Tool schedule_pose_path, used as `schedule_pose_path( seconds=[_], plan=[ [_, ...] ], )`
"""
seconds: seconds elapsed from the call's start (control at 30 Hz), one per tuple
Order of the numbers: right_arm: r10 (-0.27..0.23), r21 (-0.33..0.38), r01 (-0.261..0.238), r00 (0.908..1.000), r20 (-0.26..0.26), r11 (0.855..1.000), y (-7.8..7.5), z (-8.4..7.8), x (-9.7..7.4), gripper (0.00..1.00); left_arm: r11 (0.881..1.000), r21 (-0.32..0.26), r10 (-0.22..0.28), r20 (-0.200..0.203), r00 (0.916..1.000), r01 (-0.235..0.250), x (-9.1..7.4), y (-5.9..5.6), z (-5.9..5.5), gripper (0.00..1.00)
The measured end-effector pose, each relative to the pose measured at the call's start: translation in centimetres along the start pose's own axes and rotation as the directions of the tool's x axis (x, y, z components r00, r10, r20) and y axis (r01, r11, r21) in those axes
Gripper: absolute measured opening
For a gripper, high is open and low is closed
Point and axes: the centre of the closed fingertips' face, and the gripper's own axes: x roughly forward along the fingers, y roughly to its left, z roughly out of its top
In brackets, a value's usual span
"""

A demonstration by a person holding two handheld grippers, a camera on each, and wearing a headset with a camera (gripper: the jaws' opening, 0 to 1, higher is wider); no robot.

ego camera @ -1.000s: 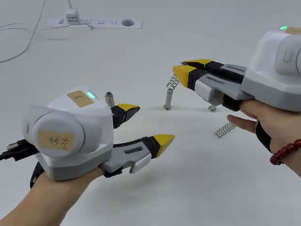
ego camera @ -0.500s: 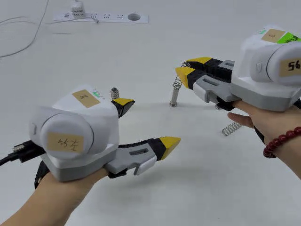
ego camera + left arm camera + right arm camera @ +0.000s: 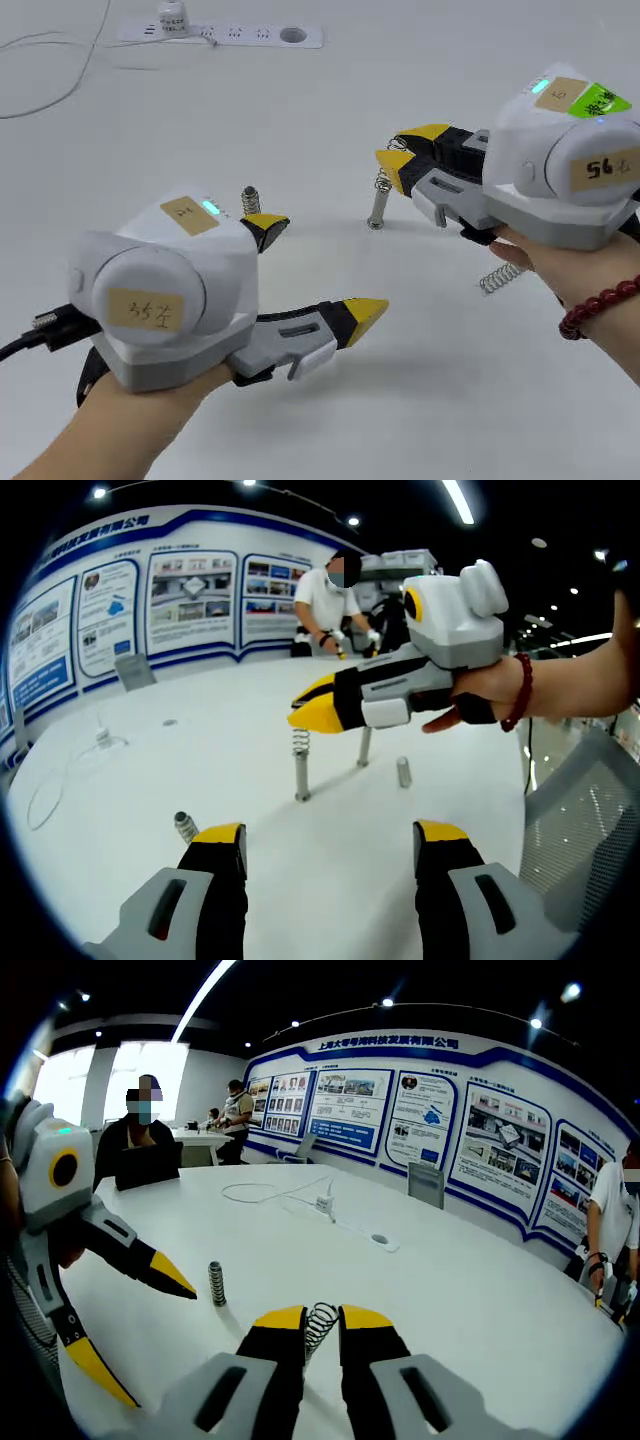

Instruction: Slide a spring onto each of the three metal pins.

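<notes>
My right gripper point(image 3: 393, 158) is pinched almost shut on a spring point(image 3: 320, 1322), and the coil sits at the top of the middle pin point(image 3: 376, 208). My left gripper point(image 3: 318, 268) hangs wide open with nothing in it, at about 7 o'clock from that pin. The white table point(image 3: 330, 100) is bare toward 12 o'clock, with plenty of free room there. At 9 o'clock from the middle pin stands the left pin point(image 3: 250, 199) with a spring on it, just beside my left gripper's far jaw tip. A loose spring point(image 3: 500, 277) lies at 4 o'clock, partly under my right hand point(image 3: 570, 270). A power strip point(image 3: 225, 35) lies far off at 11 o'clock. In the left gripper view a third pin point(image 3: 363, 748) stands bare behind my right gripper.
</notes>
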Motion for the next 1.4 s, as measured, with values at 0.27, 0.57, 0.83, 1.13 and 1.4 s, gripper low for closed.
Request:
schedule_pose_path(
  seconds=[0.27, 0.57, 0.83, 1.13, 1.4],
  plan=[
    [-0.004, -0.083, 0.002, 0.9998, -0.02, 0.997, 0.2, -0.1, 0.0, 0.13, 1.0, 0.001, -0.005, -0.002, 1.0, 0.005, 0.0, -0.1, -0.1, 0.68],
    [0.004, -0.102, -0.008, 0.9993, -0.038, 0.995, 0.4, -0.7, 0.4, 0.14, 1.0, 0.001, -0.003, -0.003, 1.0, 0.003, 0.0, 0.0, -0.1, 0.67],
    [0.006, -0.1, -0.013, 0.9974, -0.072, 0.995, 0.9, -2.1, 0.9, 0.14, 1.0, -0.002, 0.0, -0.005, 1.0, 0.0, -0.1, 0.1, -0.3, 0.66],
    [0.007, -0.077, -0.015, 0.9943, -0.106, 0.997, 1.3, -3.2, 1.2, 0.13, 1.0, 0.0, 0.001, -0.004, 1.0, -0.001, -0.2, 0.2, -0.3, 0.65],
    [0.007, -0.069, -0.016, 0.9921, -0.125, 0.998, 1.4, -3.8, 1.5, 0.13, 1.0, 0.001, 0.0, -0.005, 1.0, 0.0, -0.1, 0.1, -0.3, 0.65]
  ],
)
